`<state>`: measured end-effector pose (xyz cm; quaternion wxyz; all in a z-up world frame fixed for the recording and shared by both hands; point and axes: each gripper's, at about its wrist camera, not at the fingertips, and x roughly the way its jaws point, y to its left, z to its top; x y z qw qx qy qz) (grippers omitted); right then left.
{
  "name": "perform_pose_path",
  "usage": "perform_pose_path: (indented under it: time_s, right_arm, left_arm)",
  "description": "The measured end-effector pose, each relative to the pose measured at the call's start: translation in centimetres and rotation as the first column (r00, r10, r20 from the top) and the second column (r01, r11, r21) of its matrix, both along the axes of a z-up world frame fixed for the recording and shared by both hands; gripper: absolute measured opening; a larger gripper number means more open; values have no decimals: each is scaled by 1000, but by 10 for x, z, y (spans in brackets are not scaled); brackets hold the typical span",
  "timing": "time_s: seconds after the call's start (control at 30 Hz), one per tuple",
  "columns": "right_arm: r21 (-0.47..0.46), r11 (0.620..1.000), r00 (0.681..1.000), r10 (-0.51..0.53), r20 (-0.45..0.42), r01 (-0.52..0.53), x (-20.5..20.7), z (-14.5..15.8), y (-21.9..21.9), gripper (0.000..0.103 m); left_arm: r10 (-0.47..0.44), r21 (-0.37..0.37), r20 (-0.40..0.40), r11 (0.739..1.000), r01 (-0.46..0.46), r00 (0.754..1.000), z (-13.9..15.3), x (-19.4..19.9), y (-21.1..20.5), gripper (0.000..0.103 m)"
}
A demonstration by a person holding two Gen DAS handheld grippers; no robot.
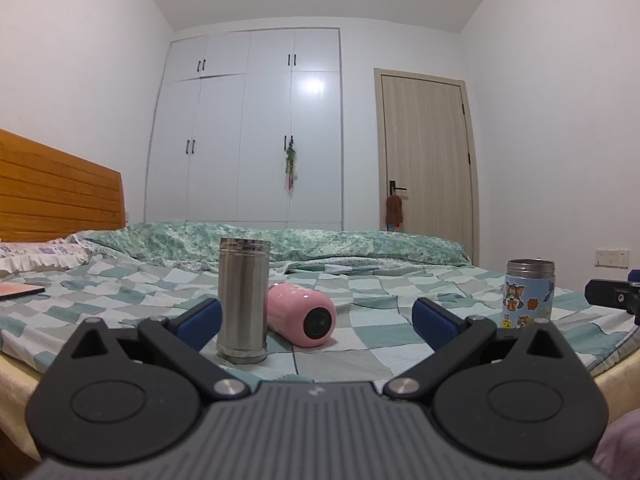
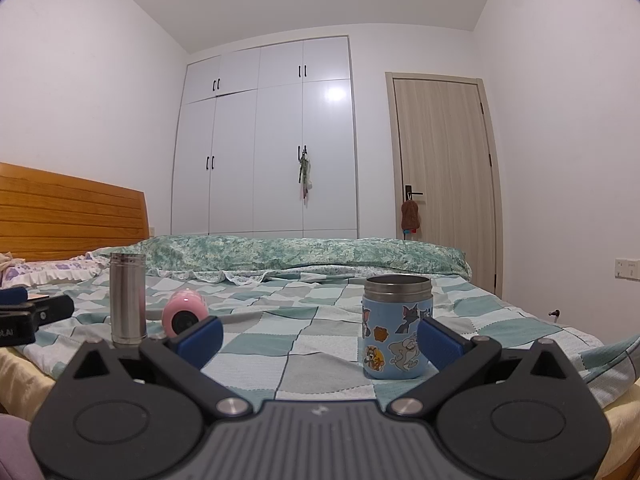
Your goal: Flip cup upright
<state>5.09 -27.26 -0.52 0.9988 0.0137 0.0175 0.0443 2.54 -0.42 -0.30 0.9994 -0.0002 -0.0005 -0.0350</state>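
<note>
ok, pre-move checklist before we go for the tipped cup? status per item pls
1. Target found: pink cup lies on its side on the bed - ok.
2. Left hand-held gripper open and holding nothing - ok.
3. Right hand-held gripper open and holding nothing - ok.
4. Free path to the pink cup: steel cup stands upright right beside it, in front on the left - not ok, collision risk.
5. Cartoon cup upright, apart from the pink cup - ok.
6. Pink cup's mouth end: only the dark end faces the camera - cannot tell.
</note>
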Motion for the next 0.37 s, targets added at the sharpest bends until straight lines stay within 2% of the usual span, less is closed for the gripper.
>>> perform_pose_path:
  time_s: [0.37]
  right_arm:
    - [0, 1000, 1000, 0, -1, 0, 0, 0, 1, 103]
  left_arm:
    - [-33, -9, 11, 999, 33, 999, 0, -1, 1, 103]
